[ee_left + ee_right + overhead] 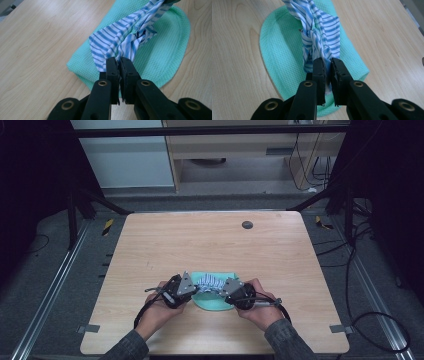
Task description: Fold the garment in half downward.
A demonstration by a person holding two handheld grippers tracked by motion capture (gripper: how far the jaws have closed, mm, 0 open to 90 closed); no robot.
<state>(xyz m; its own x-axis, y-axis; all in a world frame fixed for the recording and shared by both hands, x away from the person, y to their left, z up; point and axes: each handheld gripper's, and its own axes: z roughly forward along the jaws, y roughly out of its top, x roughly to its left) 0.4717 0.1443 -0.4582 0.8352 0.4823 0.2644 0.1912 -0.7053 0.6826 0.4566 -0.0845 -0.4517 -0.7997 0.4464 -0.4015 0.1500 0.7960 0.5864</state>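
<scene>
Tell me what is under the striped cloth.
Under the striped cloth, which the left gripper and right gripper hold pinched in their jaws, lies a green waffle towel on the wooden table. Anything beneath the towel is covered.

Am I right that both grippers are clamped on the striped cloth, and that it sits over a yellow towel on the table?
Not quite: the towel is mint green, not yellow, as both gripper views show. The rest holds: the left gripper and the right gripper are each clamped on the blue-and-white striped cloth, which sits over that towel on the table.
</scene>
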